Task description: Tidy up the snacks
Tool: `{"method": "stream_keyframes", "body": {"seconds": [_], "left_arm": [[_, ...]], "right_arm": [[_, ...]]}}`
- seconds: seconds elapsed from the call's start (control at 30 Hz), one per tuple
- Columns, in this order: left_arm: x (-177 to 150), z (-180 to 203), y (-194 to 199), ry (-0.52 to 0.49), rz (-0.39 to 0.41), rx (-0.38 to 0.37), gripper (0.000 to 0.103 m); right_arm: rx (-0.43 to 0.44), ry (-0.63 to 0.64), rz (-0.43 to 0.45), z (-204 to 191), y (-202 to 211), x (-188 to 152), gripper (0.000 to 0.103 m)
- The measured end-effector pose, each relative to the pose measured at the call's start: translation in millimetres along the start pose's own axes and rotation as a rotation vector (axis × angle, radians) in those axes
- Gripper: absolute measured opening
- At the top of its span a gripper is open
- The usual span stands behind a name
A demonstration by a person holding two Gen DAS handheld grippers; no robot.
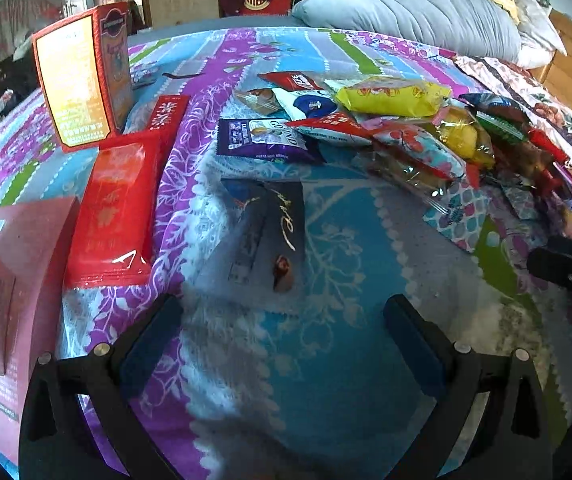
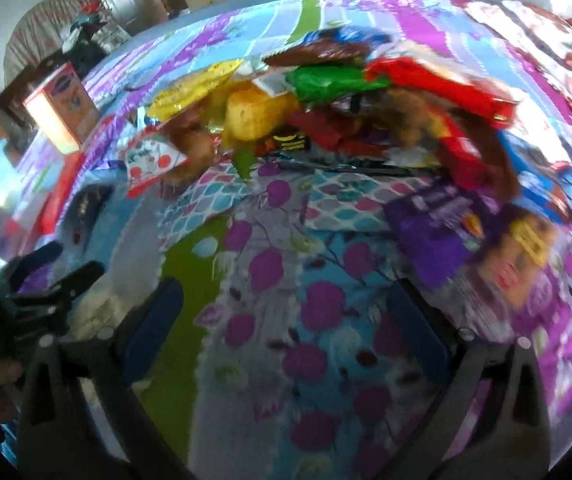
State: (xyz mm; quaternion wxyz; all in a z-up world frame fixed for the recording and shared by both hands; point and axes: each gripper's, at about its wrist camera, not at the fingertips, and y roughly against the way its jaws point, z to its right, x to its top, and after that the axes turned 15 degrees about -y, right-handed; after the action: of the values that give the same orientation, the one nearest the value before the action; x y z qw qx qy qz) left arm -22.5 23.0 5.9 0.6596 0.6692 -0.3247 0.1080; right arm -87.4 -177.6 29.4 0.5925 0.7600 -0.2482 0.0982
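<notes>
Two grippers hover over the bed's patterned quilt [image 1: 345, 240], both wide apart and holding nothing. Your left gripper [image 1: 284, 316] points at a dark chocolate box [image 1: 274, 224] lying flat just ahead of its fingers. Toward the bed's left edge sit a red packet [image 1: 116, 208] and an upright red carton [image 1: 82, 80]. Your right gripper [image 2: 286, 304] faces the loose snack pile [image 2: 325, 108] near the bed's middle; motion blur hides the packets' details.
</notes>
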Motion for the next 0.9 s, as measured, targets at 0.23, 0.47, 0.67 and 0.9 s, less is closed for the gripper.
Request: {"method": "stream_keyframes", "body": {"seconds": [0.23,0.47,0.67,0.9], "left_arm": [[-2,1,0,-0.007,0.024,0.012,0.103],[-3,2,0,-0.006,0.027,0.014,0.103],[-3,2,0,-0.006,0.029,0.016,0.103],[-3,1,-1,-0.006,0.032,0.015,0.103]], "right_arm": [[-0.018,0.068,0.102,0,-15,-3,0.103],[-0.034,0.085,0.121,-3,-15,-6,0.103],[-0.067,0.104,0.13,-6,-17,-6,0.103],[-0.071,0.107,0.134,-7,-17,-6,0.103]]}}
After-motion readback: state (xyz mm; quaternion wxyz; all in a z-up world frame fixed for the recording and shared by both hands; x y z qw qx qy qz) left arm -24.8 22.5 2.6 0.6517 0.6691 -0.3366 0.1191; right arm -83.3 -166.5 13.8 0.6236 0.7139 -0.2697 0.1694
